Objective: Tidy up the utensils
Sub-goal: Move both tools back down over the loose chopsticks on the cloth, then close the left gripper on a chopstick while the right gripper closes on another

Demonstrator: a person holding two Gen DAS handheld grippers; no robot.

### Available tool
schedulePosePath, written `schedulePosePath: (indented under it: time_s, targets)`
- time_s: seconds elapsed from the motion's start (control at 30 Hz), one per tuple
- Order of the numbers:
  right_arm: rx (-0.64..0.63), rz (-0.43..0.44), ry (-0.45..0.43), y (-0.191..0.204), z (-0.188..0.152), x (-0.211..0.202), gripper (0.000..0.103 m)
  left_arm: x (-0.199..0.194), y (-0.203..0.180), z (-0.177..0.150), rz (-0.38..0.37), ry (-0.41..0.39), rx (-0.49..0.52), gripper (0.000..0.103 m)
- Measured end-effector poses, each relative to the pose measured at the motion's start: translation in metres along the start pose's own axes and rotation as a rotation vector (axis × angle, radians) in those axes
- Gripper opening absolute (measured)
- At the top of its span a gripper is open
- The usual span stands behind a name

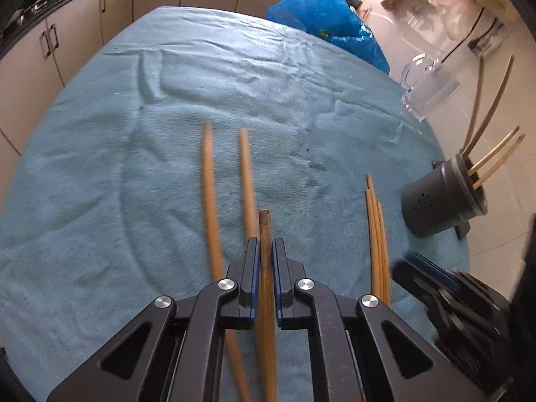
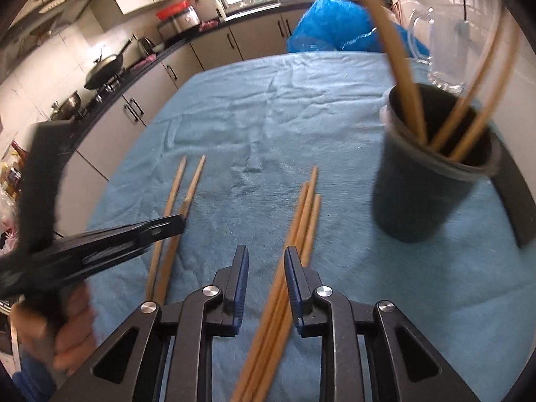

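My left gripper [image 1: 266,246] is shut on a wooden chopstick [image 1: 264,231] and holds it above the teal cloth. Two chopsticks [image 1: 209,184] lie on the cloth to its left, and a bundle of three chopsticks [image 1: 377,234] lies to its right. A dark grey utensil holder [image 1: 442,197] with several chopsticks stands at the right. My right gripper [image 2: 266,261] is open and empty, just above the near end of the bundle [image 2: 301,214]. The holder [image 2: 432,167] is to its right. The left gripper [image 2: 134,234] shows at the left.
The table is covered with a teal cloth [image 1: 201,83]. A clear glass mug [image 1: 425,87] sits at the far right edge. A blue plastic bag [image 1: 328,23] lies behind the table. Kitchen cabinets [image 2: 134,107] and a stove with a wok run along the left.
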State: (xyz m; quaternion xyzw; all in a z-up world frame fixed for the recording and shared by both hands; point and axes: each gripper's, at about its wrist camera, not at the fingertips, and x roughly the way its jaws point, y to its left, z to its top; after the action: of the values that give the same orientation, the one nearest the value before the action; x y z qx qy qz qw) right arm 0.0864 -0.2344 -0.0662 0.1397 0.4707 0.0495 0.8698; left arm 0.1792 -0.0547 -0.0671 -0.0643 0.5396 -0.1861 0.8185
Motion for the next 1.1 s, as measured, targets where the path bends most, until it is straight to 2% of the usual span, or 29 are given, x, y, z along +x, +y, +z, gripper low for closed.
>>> schedulePosePath:
  time_s: [0.2,0.37,0.5,0.67,0.77,0.83,0.87,0.93,1.03,1.1]
  targets:
    - [0.037,-0.026,0.066,-0.002,0.005,0.030,0.020,-0.026,0.022,-0.004,-0.019,-0.060,-0.027,0.007]
    - [0.045,-0.074,0.078,-0.009,0.004,0.031,0.019,-0.034,0.050,-0.006,-0.003,-0.080,-0.085,0.007]
    - [0.003,-0.097,0.088,-0.004,0.008,0.034,0.019,-0.031,0.069,-0.005,0.015,-0.082,-0.125,0.007]
    - [-0.039,-0.152,0.125,0.004,0.030,0.051,0.019,-0.027,0.082,-0.003,0.037,-0.079,-0.154,0.007]
    - [-0.095,-0.224,0.155,0.015,0.045,0.065,0.019,-0.023,0.085,-0.002,0.051,-0.070,-0.159,0.007]
    - [-0.120,-0.258,0.177,0.021,0.051,0.070,0.016,-0.018,0.087,0.000,0.059,-0.063,-0.160,0.007]
    - [-0.125,-0.260,0.192,0.024,0.053,0.072,0.009,-0.017,0.087,0.000,0.063,-0.061,-0.160,0.007]
    - [-0.139,-0.272,0.193,0.027,0.054,0.073,0.008,-0.015,0.088,0.002,0.061,-0.055,-0.166,0.007]
    - [-0.079,-0.187,0.167,0.023,0.053,0.066,0.006,-0.032,0.081,0.002,0.044,-0.099,-0.142,0.007]
    - [-0.062,-0.141,0.104,0.028,0.052,0.048,0.006,-0.047,0.074,0.002,0.038,-0.138,-0.125,0.007]
